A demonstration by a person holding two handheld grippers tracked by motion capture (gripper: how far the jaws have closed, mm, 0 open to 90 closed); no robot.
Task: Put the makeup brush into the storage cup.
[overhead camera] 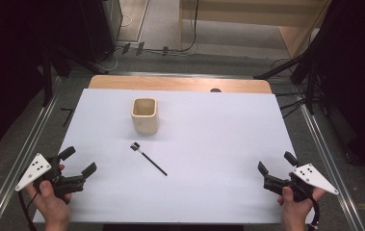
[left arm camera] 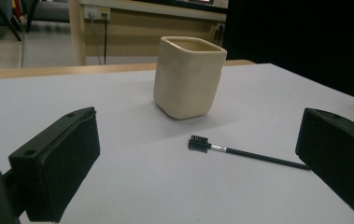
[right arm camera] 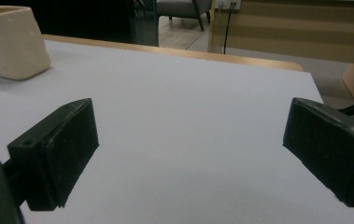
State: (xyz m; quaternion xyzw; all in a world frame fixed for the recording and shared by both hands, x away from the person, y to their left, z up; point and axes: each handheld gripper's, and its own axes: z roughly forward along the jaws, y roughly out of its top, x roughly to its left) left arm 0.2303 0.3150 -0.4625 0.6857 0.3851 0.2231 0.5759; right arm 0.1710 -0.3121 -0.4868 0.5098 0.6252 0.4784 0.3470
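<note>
Nothing started yet: thin black brush (overhead camera: 148, 160) lies beside the cream square ceramic cup (overhead camera: 145, 115) (untouched), both grippers' jaws wide open, left gripper (overhead camera: 80, 161) nearest.

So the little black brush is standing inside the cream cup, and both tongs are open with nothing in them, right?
Not quite. The brush is not in the cream cup; it lies flat on the white table in front of the cup, apart from it, as the high view and the left gripper view show. The rest holds: the left tongs and right tongs are both open and empty.
</note>
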